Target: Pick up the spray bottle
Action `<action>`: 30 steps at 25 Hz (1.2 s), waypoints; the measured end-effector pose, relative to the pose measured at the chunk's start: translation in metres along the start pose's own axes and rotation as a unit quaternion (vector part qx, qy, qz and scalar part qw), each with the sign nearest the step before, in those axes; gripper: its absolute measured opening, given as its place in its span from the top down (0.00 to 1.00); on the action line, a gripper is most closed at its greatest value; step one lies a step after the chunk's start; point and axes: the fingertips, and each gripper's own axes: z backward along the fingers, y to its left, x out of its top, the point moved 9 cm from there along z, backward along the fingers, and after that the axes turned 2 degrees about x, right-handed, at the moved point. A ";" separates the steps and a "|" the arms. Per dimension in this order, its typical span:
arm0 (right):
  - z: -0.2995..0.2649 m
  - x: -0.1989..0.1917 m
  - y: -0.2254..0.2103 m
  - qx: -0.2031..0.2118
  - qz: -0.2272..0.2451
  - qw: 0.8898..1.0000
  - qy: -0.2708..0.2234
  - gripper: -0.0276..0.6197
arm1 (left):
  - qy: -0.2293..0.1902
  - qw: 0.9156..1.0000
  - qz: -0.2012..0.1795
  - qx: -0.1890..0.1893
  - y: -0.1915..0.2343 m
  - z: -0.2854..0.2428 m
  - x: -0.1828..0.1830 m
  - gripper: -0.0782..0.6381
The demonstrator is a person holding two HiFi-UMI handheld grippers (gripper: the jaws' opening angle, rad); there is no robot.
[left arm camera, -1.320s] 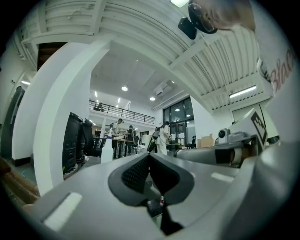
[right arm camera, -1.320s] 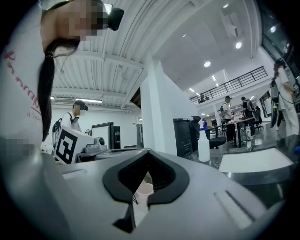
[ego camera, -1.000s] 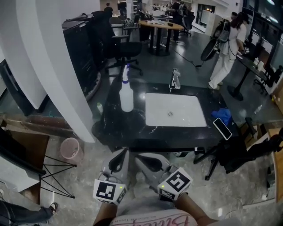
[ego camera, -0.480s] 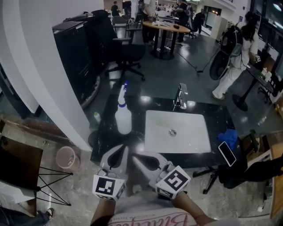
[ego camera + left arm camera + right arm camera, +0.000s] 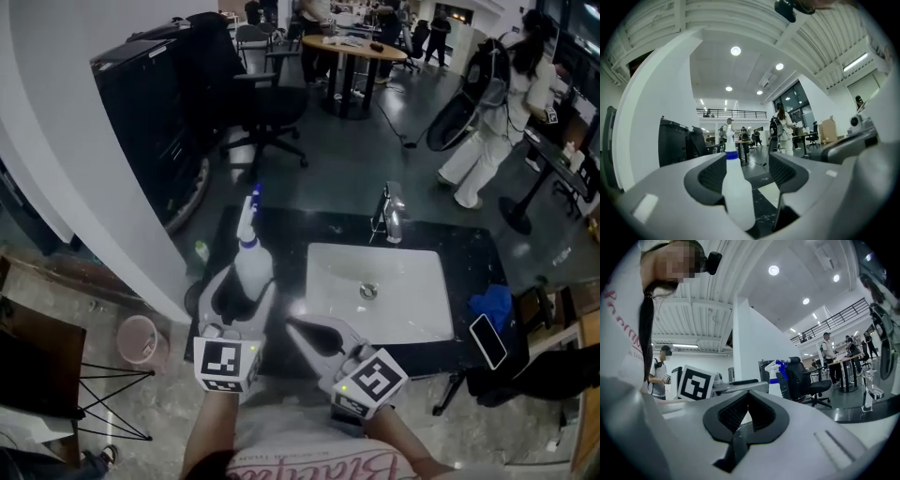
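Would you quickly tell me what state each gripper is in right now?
Left gripper: open, jaws just opened, spray bottle standing between them.
Right gripper: shut, holding nothing.

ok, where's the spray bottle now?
Head view, left side: the spray bottle stands on the black counter just left of the white sink, between the tongs of the left gripper, just opened.

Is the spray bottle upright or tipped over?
Upright: the spray bottle stands on the black counter, with its blue collar and nozzle on top.

Office: round table (image 5: pixel 360 49), swivel chair (image 5: pixel 269 108)
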 end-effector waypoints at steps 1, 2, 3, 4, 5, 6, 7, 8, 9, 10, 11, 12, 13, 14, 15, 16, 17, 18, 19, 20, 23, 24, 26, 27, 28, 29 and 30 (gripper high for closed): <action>-0.003 0.000 -0.002 0.000 -0.001 1.000 0.000 0.95 | -0.002 1.000 0.001 0.007 0.006 -0.007 0.002 0.51; -0.005 0.000 -0.004 0.001 -0.001 1.000 -0.001 0.95 | -0.005 1.000 0.001 0.014 0.011 -0.015 0.005 0.51; -0.009 0.001 -0.006 0.001 0.000 1.000 -0.001 0.95 | -0.008 1.000 -0.001 0.019 0.016 -0.022 0.008 0.51; -0.012 0.002 -0.008 0.001 0.001 1.000 -0.002 0.95 | -0.011 1.000 -0.005 0.022 0.020 -0.029 0.012 0.51; -0.015 0.003 -0.009 0.000 0.002 1.000 -0.003 0.95 | -0.012 1.000 -0.008 0.022 0.023 -0.036 0.015 0.51; -0.019 0.004 -0.011 -0.001 0.002 1.000 -0.005 0.95 | -0.012 1.000 -0.010 0.018 0.027 -0.043 0.019 0.51; -0.023 0.005 -0.012 -0.003 0.003 1.000 -0.005 0.95 | -0.011 1.000 -0.011 0.011 0.030 -0.049 0.022 0.51; -0.026 0.006 -0.013 -0.006 0.003 1.000 -0.003 0.95 | -0.009 1.000 -0.013 0.002 0.032 -0.056 0.025 0.51; -0.030 0.006 -0.015 -0.010 0.003 1.000 -0.001 0.95 | -0.006 1.000 -0.016 -0.006 0.035 -0.061 0.028 0.51; -0.033 0.007 -0.017 -0.014 0.003 1.000 0.001 0.95 | -0.001 1.000 -0.020 -0.012 0.036 -0.066 0.030 0.51; -0.035 0.008 -0.019 -0.019 0.003 1.000 0.001 0.95 | 0.005 1.000 -0.023 -0.015 0.038 -0.070 0.032 0.53; -0.037 0.010 -0.021 -0.024 0.003 1.000 0.001 0.95 | 0.010 0.999 -0.026 -0.016 0.039 -0.073 0.032 0.69; -0.039 0.012 -0.022 -0.028 0.005 1.000 0.001 0.95 | 0.014 0.999 -0.026 -0.018 0.040 -0.074 0.033 0.73; -0.041 0.013 -0.022 -0.031 0.007 0.999 0.002 0.95 | 0.016 0.999 -0.026 -0.022 0.041 -0.075 0.034 0.73; -0.043 0.014 -0.023 -0.034 0.009 0.999 0.003 0.95 | 0.017 0.999 -0.025 -0.027 0.041 -0.076 0.034 0.74; -0.044 0.015 -0.023 -0.035 0.011 0.999 0.005 0.95 | 0.017 0.999 -0.023 -0.032 0.042 -0.076 0.035 0.74; -0.045 0.015 -0.023 -0.037 0.011 0.999 0.007 0.95 | 0.017 0.999 -0.022 -0.036 0.042 -0.077 0.035 0.74; -0.046 0.014 -0.023 -0.038 0.012 0.999 0.009 0.95 | 0.017 0.999 -0.022 -0.039 0.043 -0.076 0.035 0.74; -0.047 0.014 -0.023 -0.039 0.012 0.999 0.011 0.95 | 0.016 0.999 -0.023 -0.041 0.043 -0.076 0.035 0.74; -0.048 0.014 -0.023 -0.040 0.013 0.999 0.013 0.95 | 0.014 0.999 -0.024 -0.042 0.044 -0.074 0.036 0.74; -0.051 0.017 -0.022 -0.039 0.018 0.999 0.013 0.95 | 0.002 0.999 -0.020 -0.044 0.048 -0.067 0.042 0.74; -0.053 0.018 -0.022 -0.038 0.020 0.999 0.011 0.95 | -0.002 0.999 -0.017 -0.045 0.050 -0.063 0.045 0.74; -0.054 0.022 -0.022 -0.037 0.026 0.999 0.007 0.95 | -0.014 0.999 -0.012 -0.047 0.054 -0.053 0.052 0.75; -0.055 0.024 -0.022 -0.037 0.028 0.999 0.003 0.95 | -0.023 0.999 -0.010 -0.048 0.056 -0.048 0.056 0.75; -0.055 0.026 -0.022 -0.037 0.030 0.999 0.000 0.96 | -0.033 0.998 -0.007 -0.051 0.057 -0.042 0.062 0.75; -0.054 0.028 -0.021 -0.038 0.032 0.999 -0.004 0.95 | -0.043 0.998 -0.003 -0.054 0.058 -0.036 0.068 0.75; -0.054 0.030 -0.021 -0.040 0.034 0.999 -0.008 0.95 | -0.052 0.997 0.002 -0.057 0.059 -0.029 0.073 0.74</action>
